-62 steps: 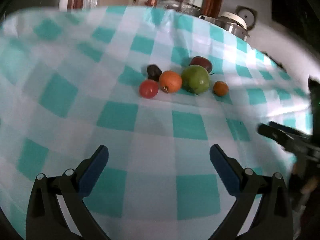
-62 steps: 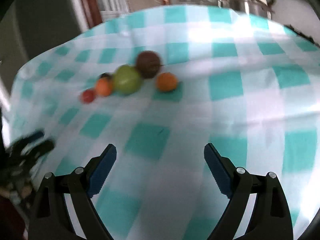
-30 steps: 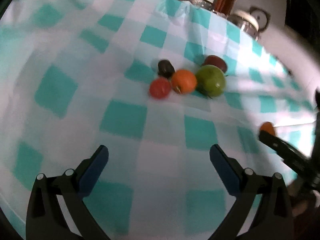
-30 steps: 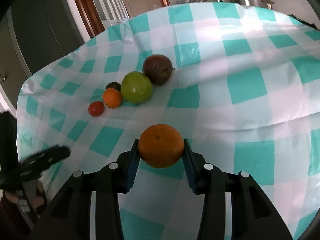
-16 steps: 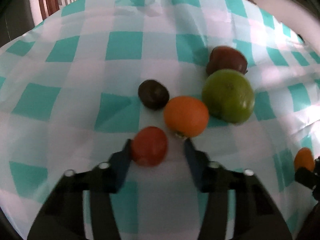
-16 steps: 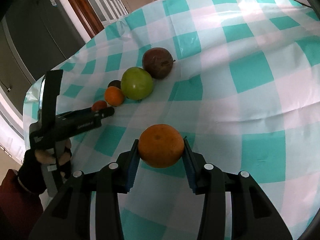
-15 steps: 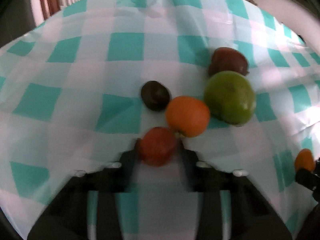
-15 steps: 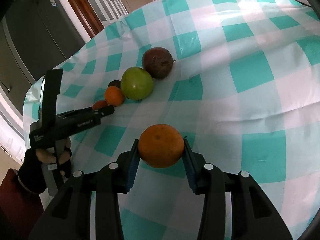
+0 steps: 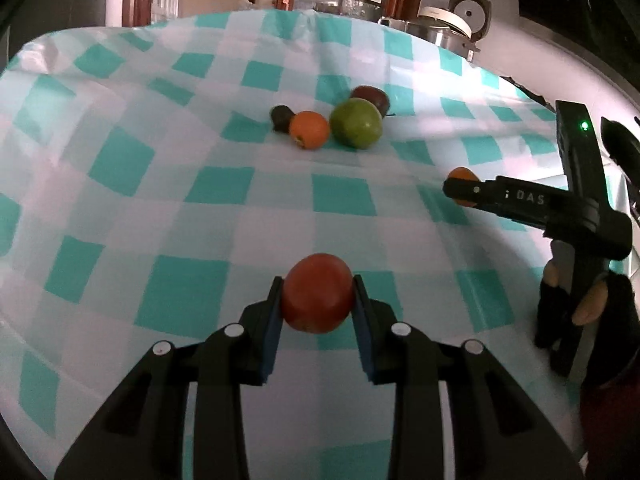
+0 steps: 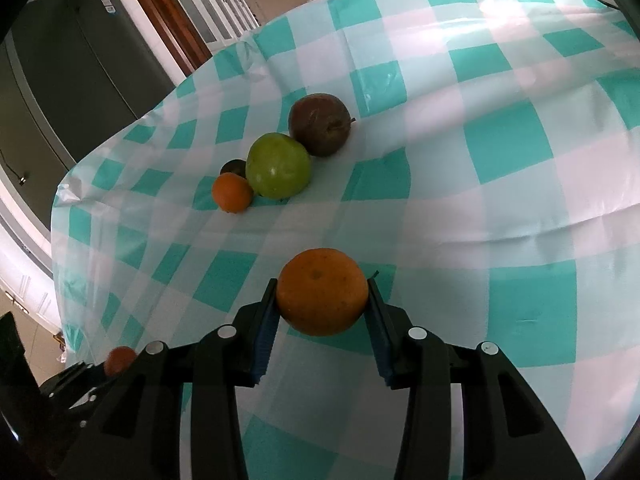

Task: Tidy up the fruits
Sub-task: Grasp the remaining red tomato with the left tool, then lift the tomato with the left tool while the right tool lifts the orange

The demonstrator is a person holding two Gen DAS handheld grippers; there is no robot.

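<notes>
My left gripper [image 9: 317, 300] is shut on a red tomato [image 9: 317, 292] and holds it above the checked cloth. My right gripper [image 10: 322, 304] is shut on an orange [image 10: 322, 291]; it also shows in the left wrist view [image 9: 460, 190] at the right, with the orange [image 9: 462, 175] in its tips. On the cloth a cluster remains: a small orange [image 9: 309, 129], a green apple [image 9: 356, 123], a dark red fruit [image 9: 372, 97] and a small dark fruit [image 9: 281, 117]. The same cluster shows in the right wrist view around the green apple [image 10: 278, 165].
A teal and white checked cloth [image 9: 192, 208] covers the table. Metal pots [image 9: 444, 28] stand beyond the far edge. A dark fridge [image 10: 72, 64] and wooden door frames stand beyond the left side. The left gripper with its tomato [image 10: 119, 358] shows low left in the right wrist view.
My left gripper has closed on the red tomato, lifted it and pulled back from the cluster. My right gripper still holds the orange, nearly still.
</notes>
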